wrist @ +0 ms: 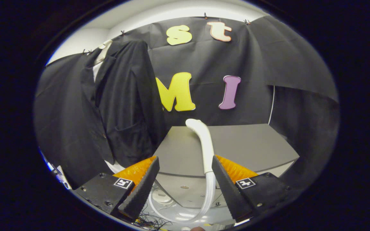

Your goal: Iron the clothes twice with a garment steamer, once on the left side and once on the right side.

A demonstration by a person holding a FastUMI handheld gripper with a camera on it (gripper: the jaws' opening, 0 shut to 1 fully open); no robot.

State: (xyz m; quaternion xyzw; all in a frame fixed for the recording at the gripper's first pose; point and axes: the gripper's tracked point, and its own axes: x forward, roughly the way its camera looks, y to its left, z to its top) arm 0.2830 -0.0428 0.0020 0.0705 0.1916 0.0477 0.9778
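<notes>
A dark jacket (120, 106) hangs on a form with a pale collar against the booth wall, up and to the left of my fingers. The white steamer wand (204, 144) lies on the grey table (252, 147), its head pointing away and its clear hose (209, 195) curling down off the near edge. My gripper (185, 166) is open. The wand's handle sits just inside the right finger (226, 186), close to it, and I cannot tell whether they touch. The left finger (143, 186) stands well apart from the wand.
The table's near edge runs just beyond my fingertips. Below it sits a white round base (185, 195) with tubing and loose dark wires. Black cloth drapes the wall behind and to the right of the table.
</notes>
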